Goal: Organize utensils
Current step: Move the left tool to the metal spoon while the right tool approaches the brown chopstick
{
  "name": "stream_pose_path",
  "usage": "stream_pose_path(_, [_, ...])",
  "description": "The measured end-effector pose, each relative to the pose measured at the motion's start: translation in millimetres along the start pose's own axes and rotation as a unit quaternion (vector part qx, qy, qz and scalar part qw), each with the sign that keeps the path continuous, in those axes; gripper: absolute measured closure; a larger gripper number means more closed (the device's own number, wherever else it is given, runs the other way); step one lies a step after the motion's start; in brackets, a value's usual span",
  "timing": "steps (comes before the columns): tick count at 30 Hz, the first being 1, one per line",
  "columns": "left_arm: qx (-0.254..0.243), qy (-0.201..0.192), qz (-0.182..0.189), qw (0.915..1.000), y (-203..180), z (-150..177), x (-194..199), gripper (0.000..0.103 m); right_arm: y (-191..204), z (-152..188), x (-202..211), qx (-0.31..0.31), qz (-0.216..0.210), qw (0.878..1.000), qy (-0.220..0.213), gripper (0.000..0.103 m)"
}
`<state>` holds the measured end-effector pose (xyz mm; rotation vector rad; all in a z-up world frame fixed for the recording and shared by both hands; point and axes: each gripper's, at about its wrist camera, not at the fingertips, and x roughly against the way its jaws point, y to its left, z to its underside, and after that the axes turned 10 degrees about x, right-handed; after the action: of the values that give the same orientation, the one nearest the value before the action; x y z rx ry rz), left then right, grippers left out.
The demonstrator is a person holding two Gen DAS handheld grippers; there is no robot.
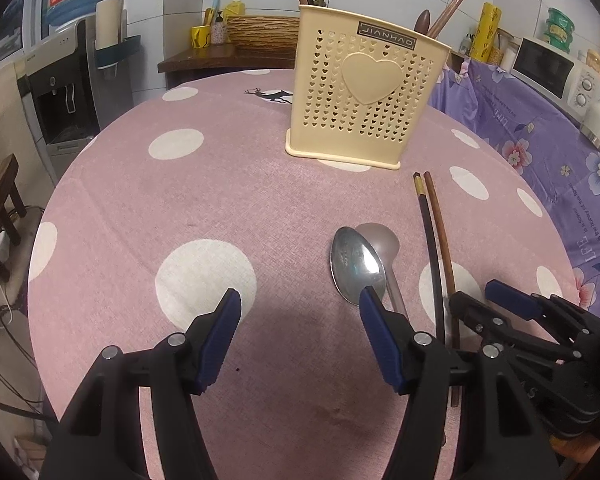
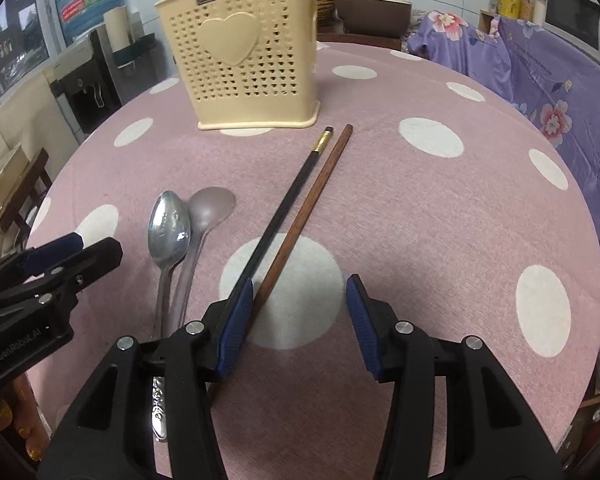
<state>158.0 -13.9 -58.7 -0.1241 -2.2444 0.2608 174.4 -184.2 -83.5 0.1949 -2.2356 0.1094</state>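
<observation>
A cream perforated utensil holder (image 1: 362,92) (image 2: 244,60) stands at the far side of the pink dotted table (image 1: 180,208), with chopsticks and a spoon in it. Two metal spoons (image 1: 354,266) (image 2: 170,232) lie side by side in front of it. A black chopstick (image 1: 430,236) (image 2: 288,196) and a brown chopstick (image 1: 444,248) (image 2: 312,196) lie to their right. My left gripper (image 1: 300,308) is open and empty, left of the spoons. My right gripper (image 2: 300,292) is open and empty over the chopsticks' near ends; it also shows in the left wrist view (image 1: 496,300).
A purple floral cloth (image 1: 540,132) (image 2: 560,80) covers furniture to the right, with a microwave (image 1: 556,70) on it. A water dispenser (image 1: 68,84) stands at the left. A wooden shelf (image 1: 228,56) with bottles is behind the table.
</observation>
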Motion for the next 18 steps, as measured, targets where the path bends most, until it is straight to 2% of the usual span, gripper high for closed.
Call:
stream_pose_path(3, [-0.007, 0.007, 0.005, 0.9999, -7, 2, -3, 0.042, -14, 2, 6, -0.008, 0.03, 1.0, 0.006, 0.052])
stream_pose_path(6, [-0.019, 0.013, 0.007, 0.9997, -17, 6, -6, 0.042, -34, 6, 13, -0.046, 0.01, 0.999, 0.0, 0.052])
stream_pose_path(8, [-0.024, 0.019, 0.007, 0.9995, -22, 8, -10, 0.042, -38, 7, 17, -0.049, 0.009, 0.999, -0.005, 0.052])
stream_pose_path(14, [-0.04, 0.026, -0.012, 0.9988, -35, 13, -16, 0.057, -37, 8, 23, -0.049, 0.01, 0.998, -0.024, 0.052])
stream_pose_path(18, [-0.045, 0.026, -0.022, 0.9984, -38, 15, -15, 0.058, -36, 8, 23, -0.049, 0.001, 0.998, -0.025, 0.052])
